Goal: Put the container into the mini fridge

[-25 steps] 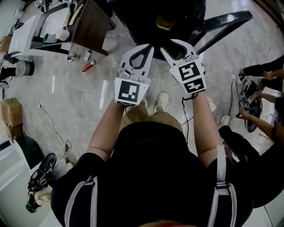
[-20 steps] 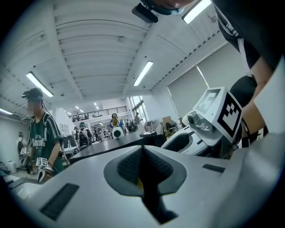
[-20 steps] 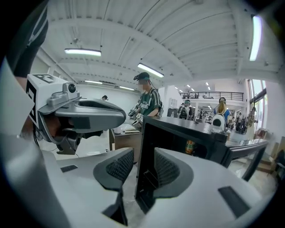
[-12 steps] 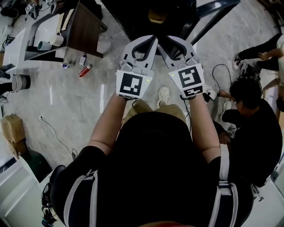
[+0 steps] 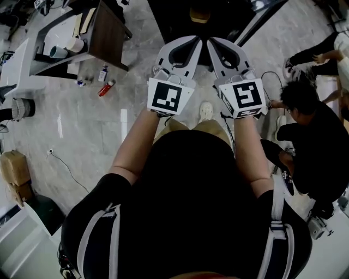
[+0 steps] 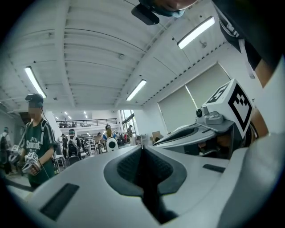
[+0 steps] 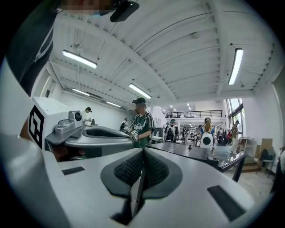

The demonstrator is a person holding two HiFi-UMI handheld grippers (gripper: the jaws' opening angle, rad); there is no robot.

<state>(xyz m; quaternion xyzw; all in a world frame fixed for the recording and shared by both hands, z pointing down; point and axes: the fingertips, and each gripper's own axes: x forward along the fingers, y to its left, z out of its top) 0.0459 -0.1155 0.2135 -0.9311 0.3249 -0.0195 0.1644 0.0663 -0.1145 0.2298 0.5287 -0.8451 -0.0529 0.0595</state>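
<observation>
No container or mini fridge shows in any view. I hold both grippers side by side at chest height, pointing forward over the floor. My left gripper (image 5: 193,46) has its jaws together with nothing between them, and the left gripper view shows the ribbed pads (image 6: 129,167) meeting. My right gripper (image 5: 214,46) is shut as well, its pads (image 7: 156,169) closed on a thin seam with nothing in it. Each gripper appears beside the other: the right gripper (image 6: 200,133) in the left gripper view, the left gripper (image 7: 98,133) in the right gripper view.
A dark table (image 5: 218,16) stands just ahead of the jaws. At the left are a brown desk (image 5: 103,32) and a red bottle (image 5: 106,87) on the floor. A person (image 5: 311,141) crouches close at my right. Another person in a green shirt (image 7: 140,122) stands beyond the table.
Both grippers have risen slightly toward the dark table. The crouching person at the right has come closer. The jaws look the same in the head view.
</observation>
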